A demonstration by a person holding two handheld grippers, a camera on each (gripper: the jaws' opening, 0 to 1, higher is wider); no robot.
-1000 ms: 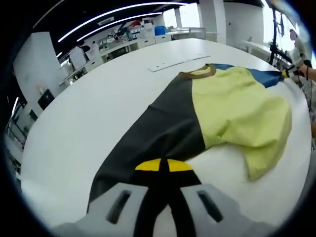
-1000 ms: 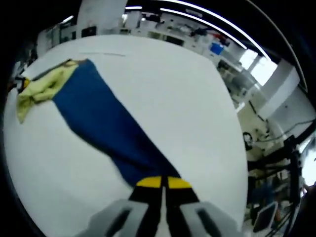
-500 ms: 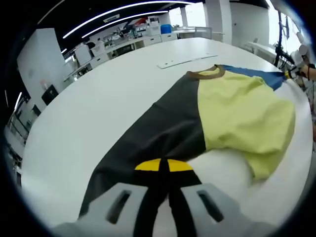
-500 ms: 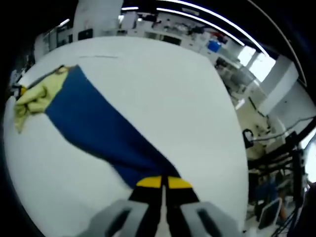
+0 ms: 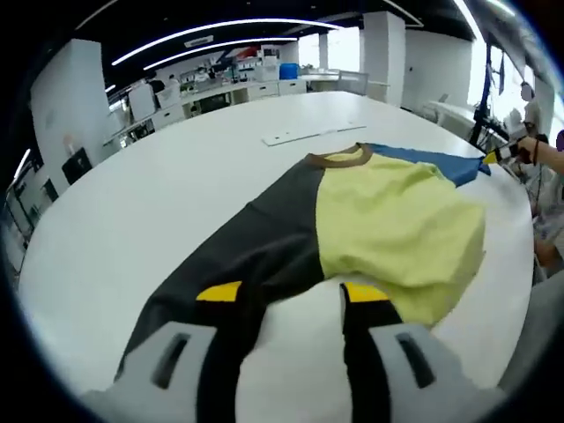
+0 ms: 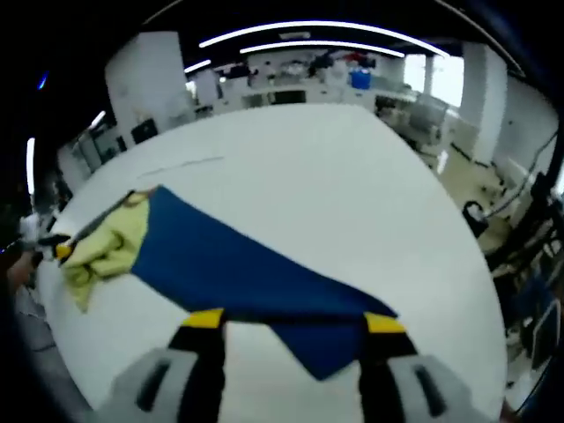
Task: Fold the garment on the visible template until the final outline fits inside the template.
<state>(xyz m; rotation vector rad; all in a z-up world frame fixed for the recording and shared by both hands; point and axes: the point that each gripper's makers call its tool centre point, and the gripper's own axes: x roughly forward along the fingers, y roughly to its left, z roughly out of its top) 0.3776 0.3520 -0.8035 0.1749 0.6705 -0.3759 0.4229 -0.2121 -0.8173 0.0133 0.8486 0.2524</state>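
A shirt lies spread on the white table. It has a dark grey sleeve, a pale yellow body, a brown collar and a blue sleeve. My left gripper stands open just above the grey sleeve's end, which runs under its left jaw. My right gripper is open over the end of the blue sleeve. The bunched yellow body lies far left in that view. Each gripper appears small in the other's view, the right gripper and the left gripper.
A thin white strip lies flat on the table beyond the collar, the same strip in the right gripper view. A person's hand is at the table's right edge. Benches and a blue bin stand far behind.
Both grippers were shut on the sleeve ends and now stand open. The grey and blue sleeves have been let go and rest on the table. Both views have shifted.
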